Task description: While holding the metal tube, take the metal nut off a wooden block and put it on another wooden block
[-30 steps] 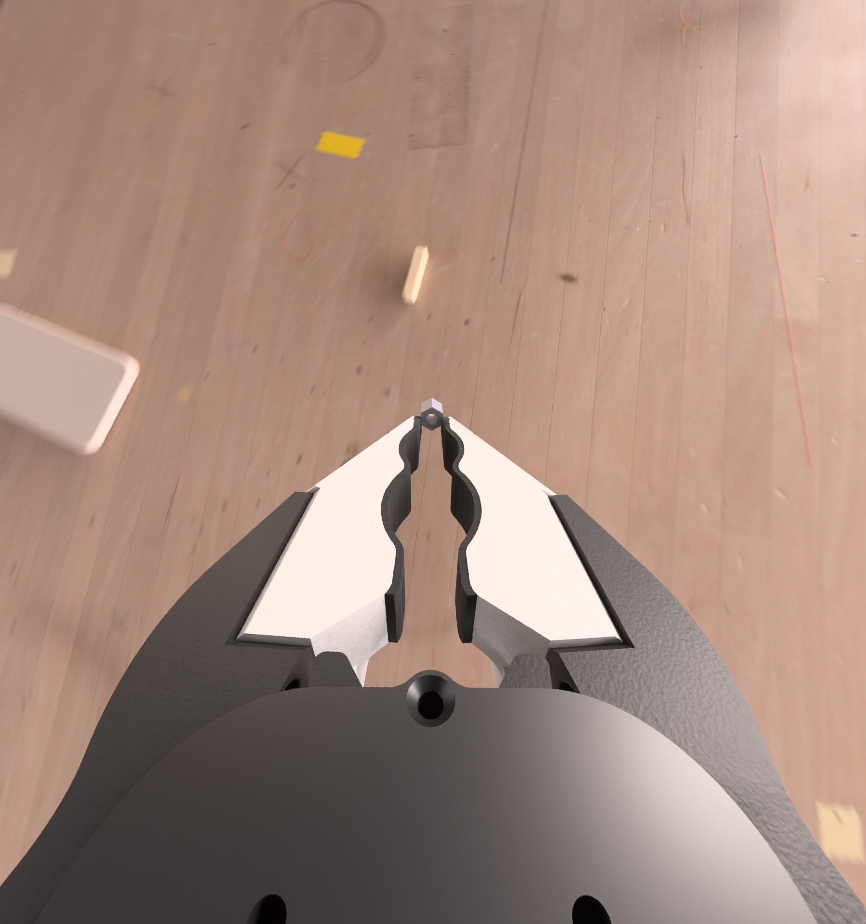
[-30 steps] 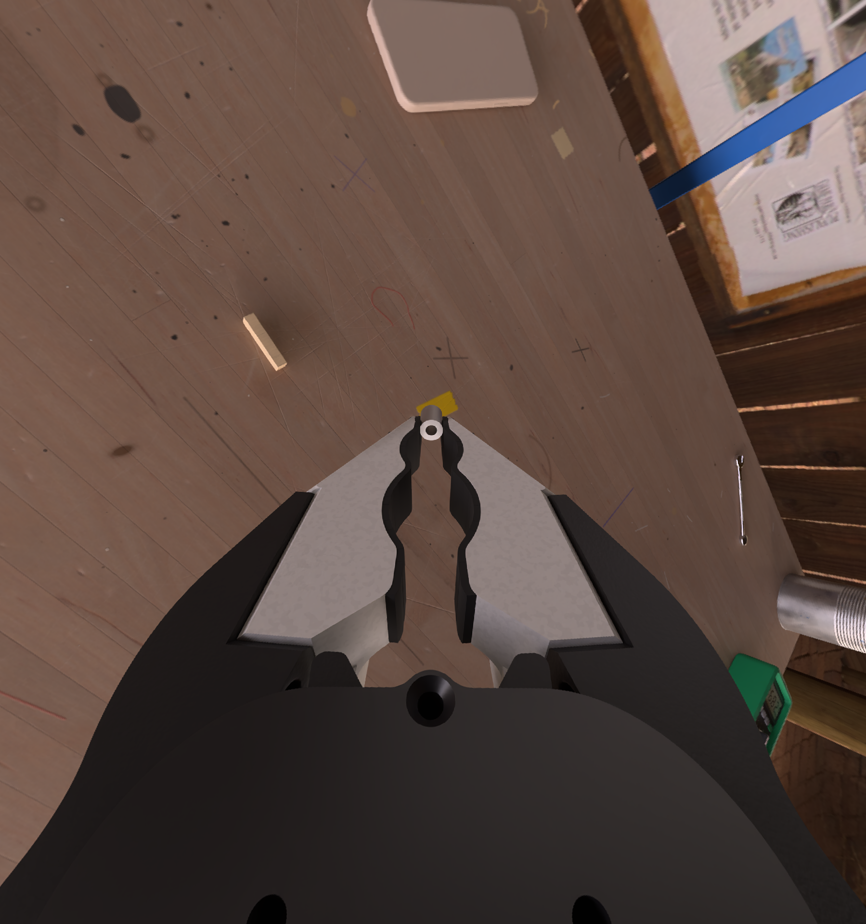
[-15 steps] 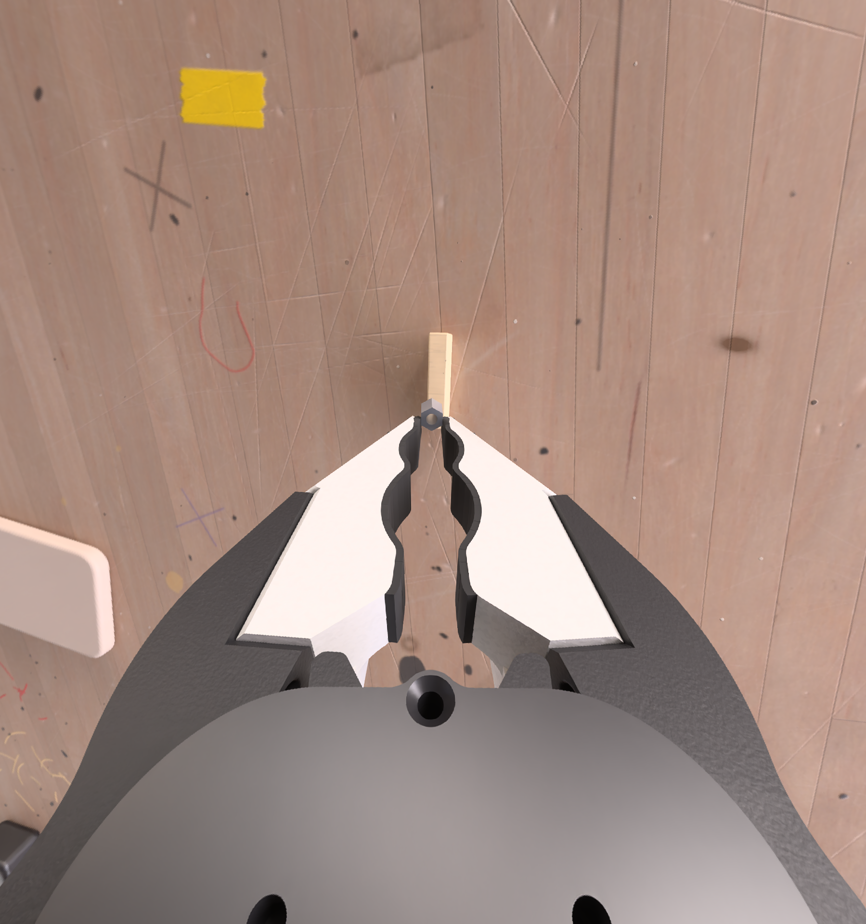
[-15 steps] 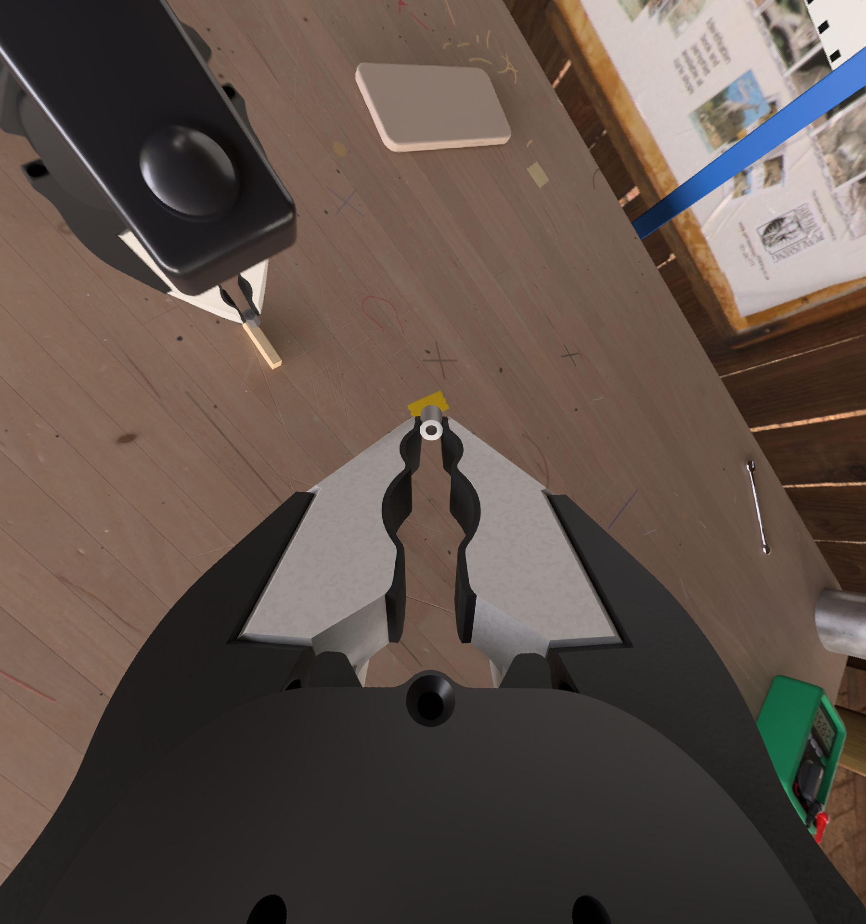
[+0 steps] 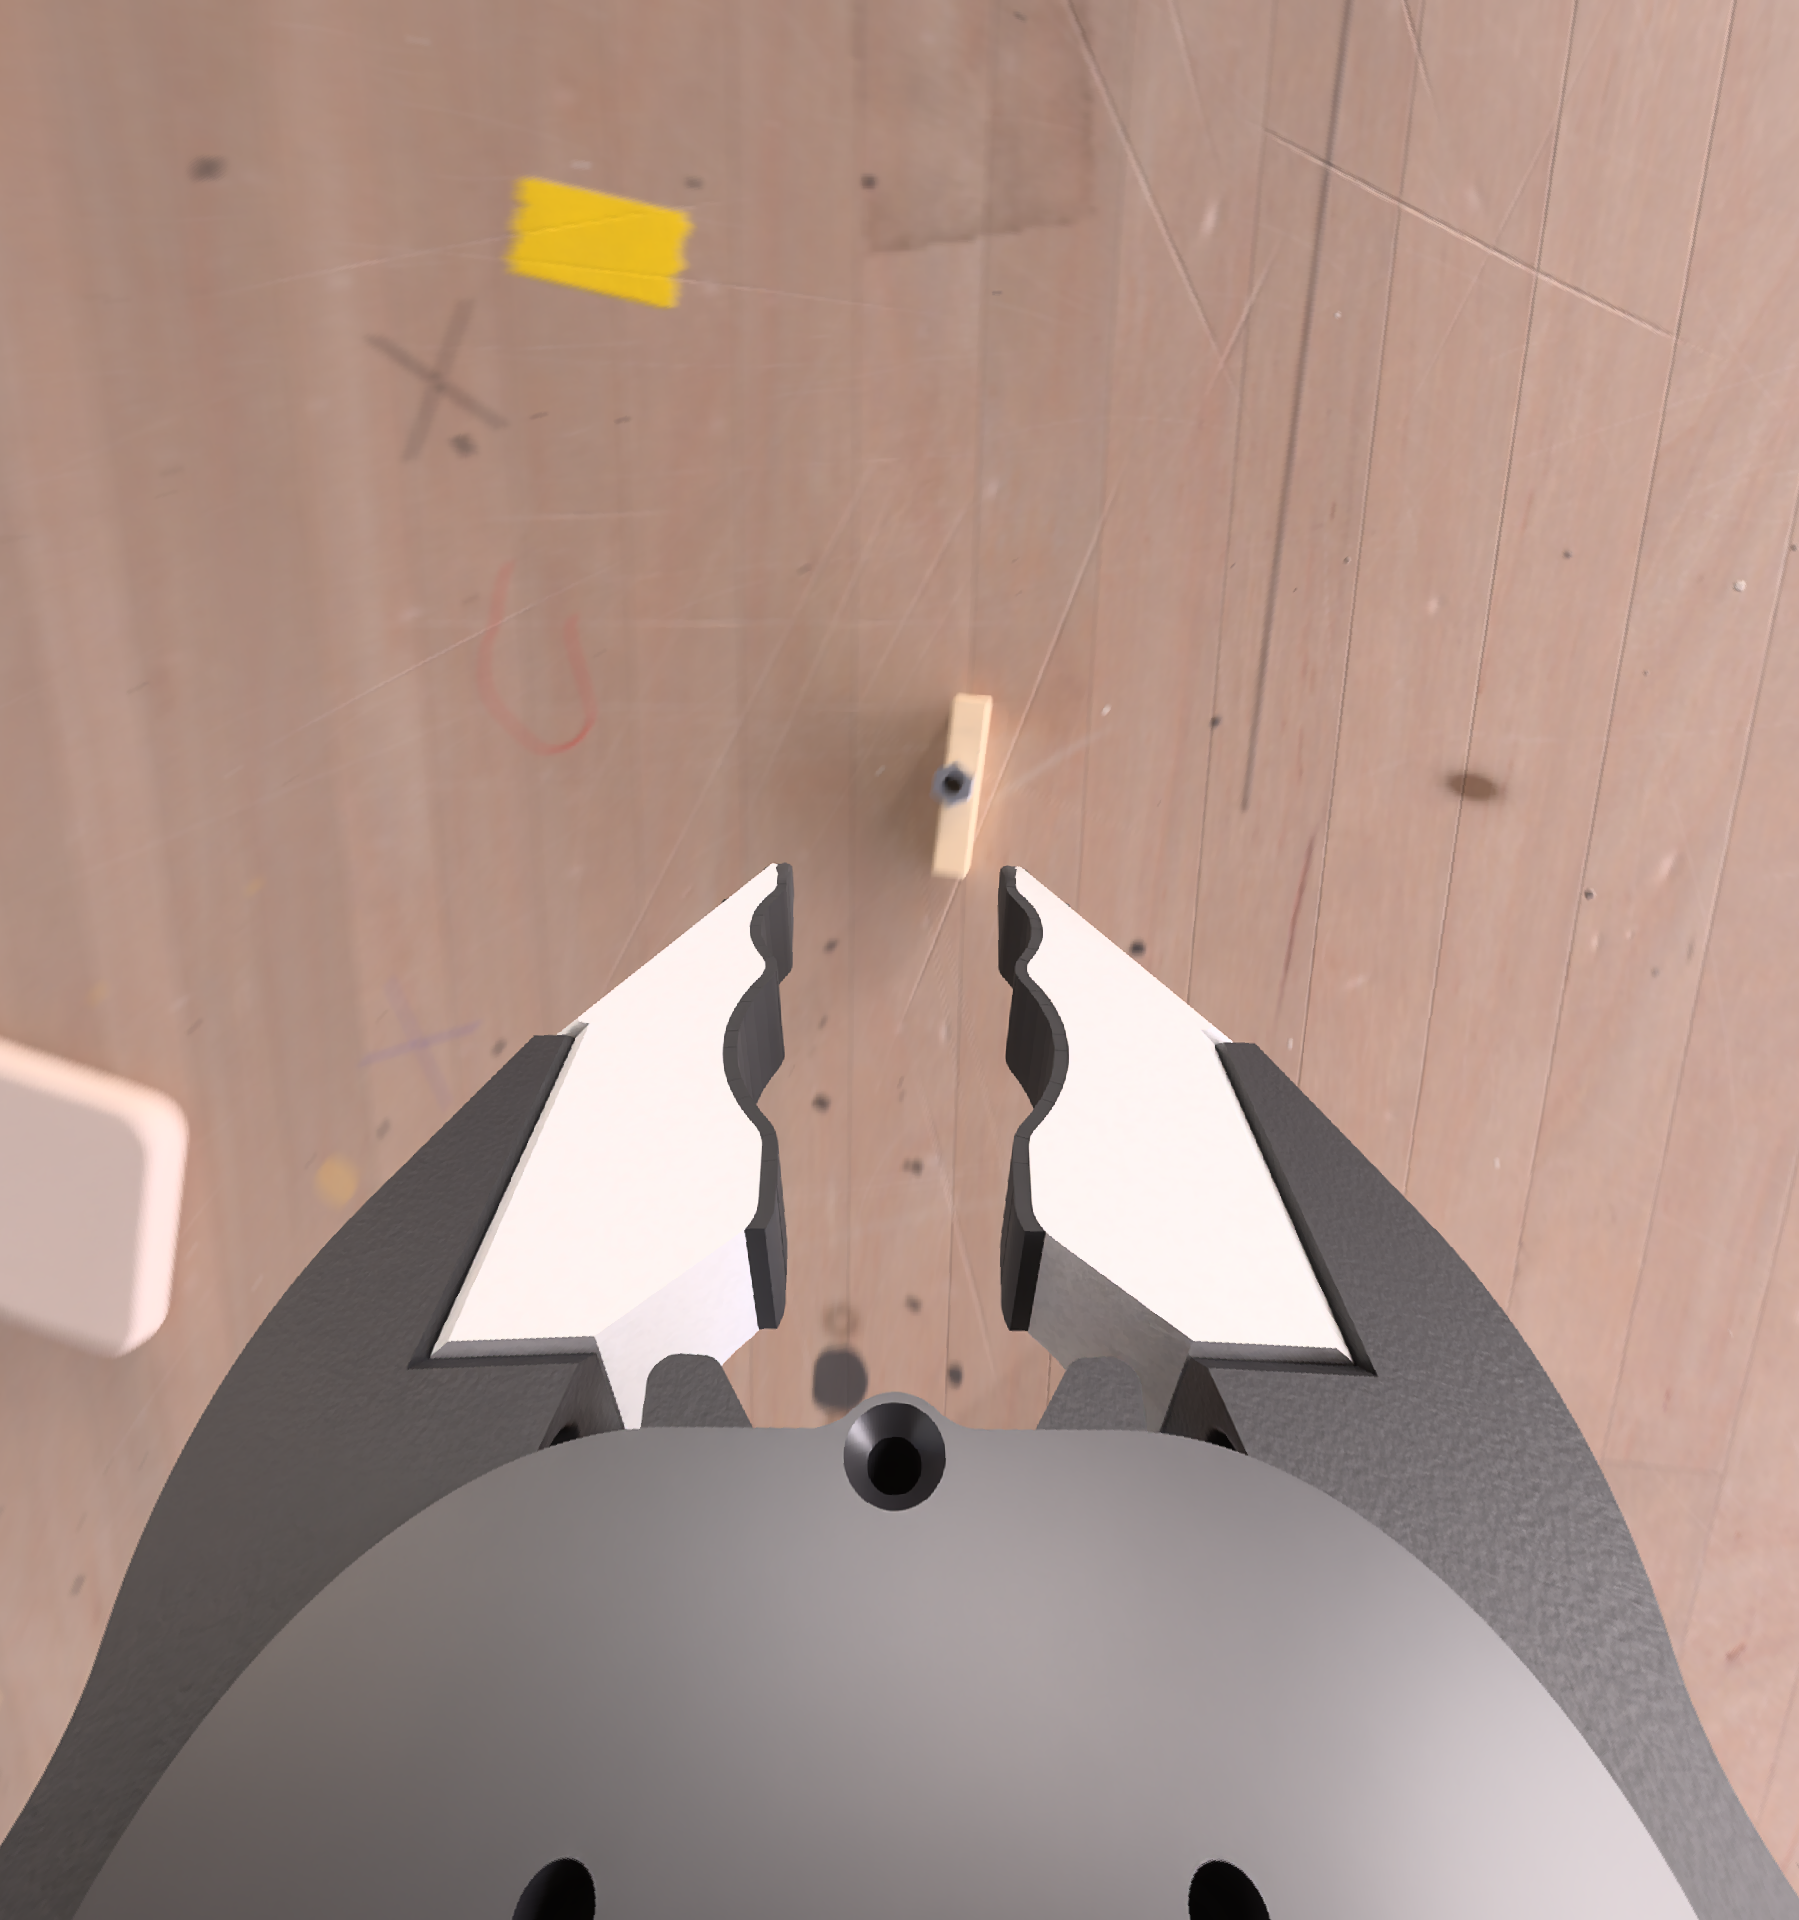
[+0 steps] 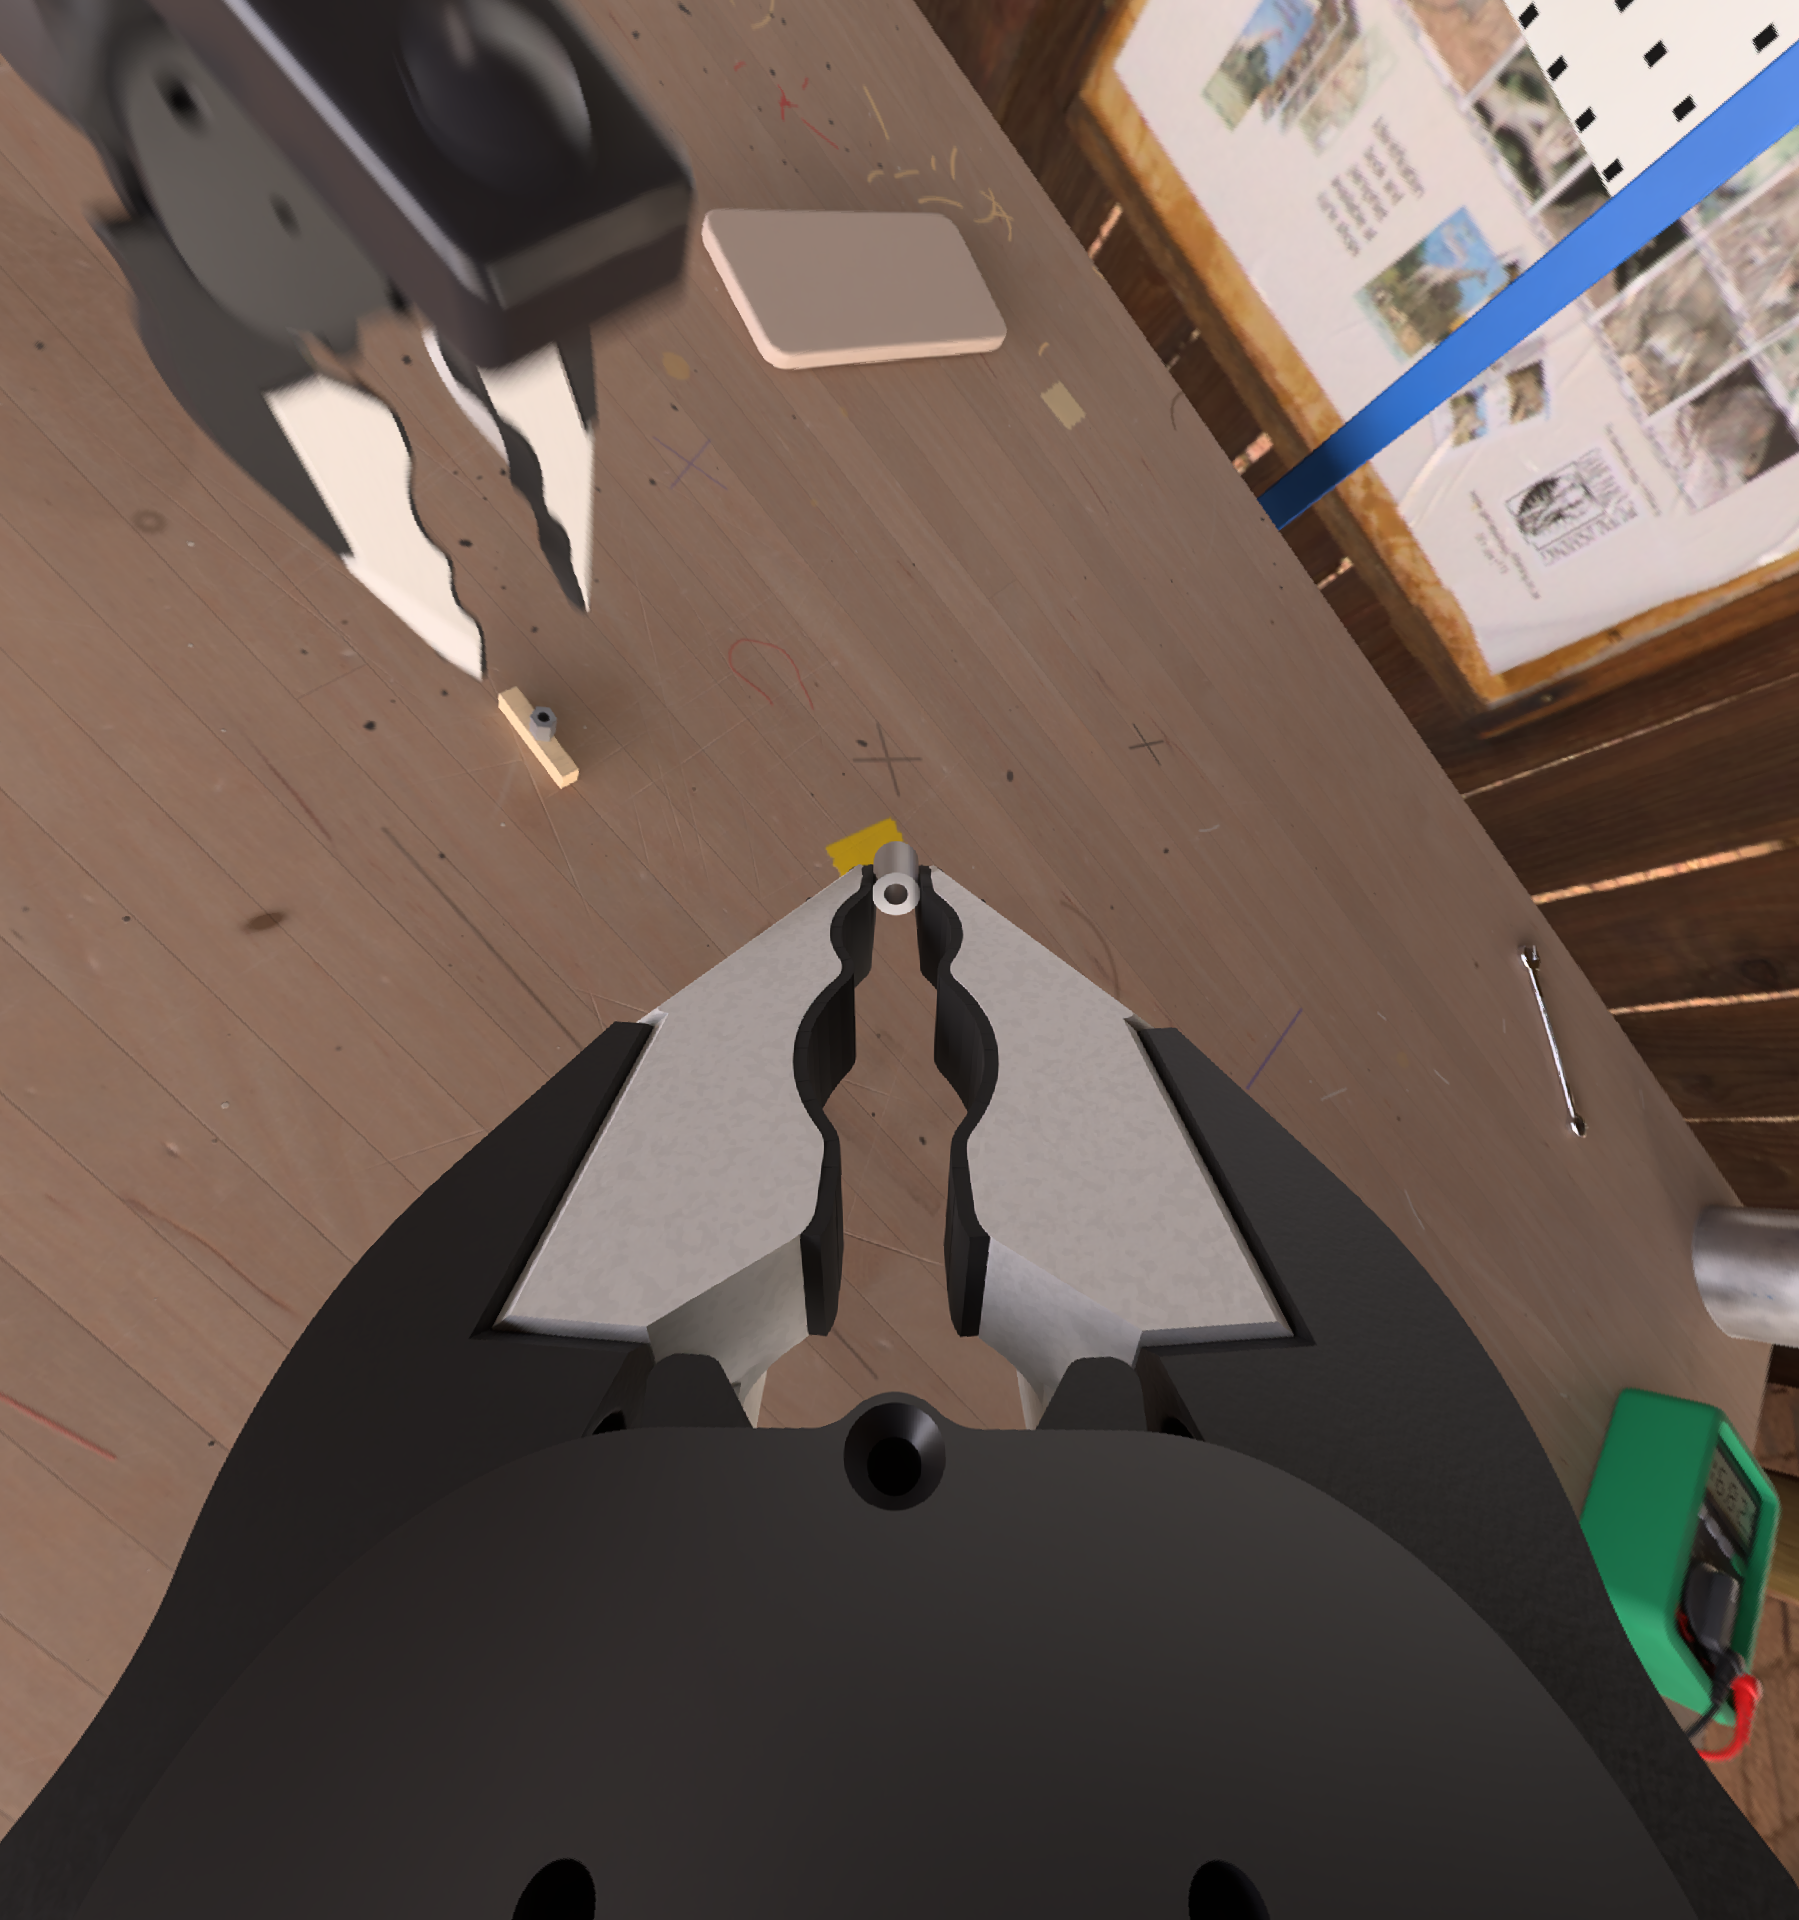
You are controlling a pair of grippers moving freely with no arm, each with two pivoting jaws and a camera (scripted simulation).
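A small metal nut sits on the left edge of a thin pale wooden block on the table; both also show in the right wrist view, the nut on the block. My left gripper is open and empty, raised just short of the block. It shows in the right wrist view above the block. My right gripper is shut on a short metal tube, held above the table. A larger flat wooden block lies farther back, and shows at the left edge of the left wrist view.
Yellow tape is stuck on the table beyond the small block. A green multimeter, a thick metal pipe and a thin metal pin lie at the table's right edge. A framed poster board stands beyond it.
My left gripper has opened, let go of the nut onto the small block and pulled back up from it. My right gripper still holds the tube and has shifted a little.
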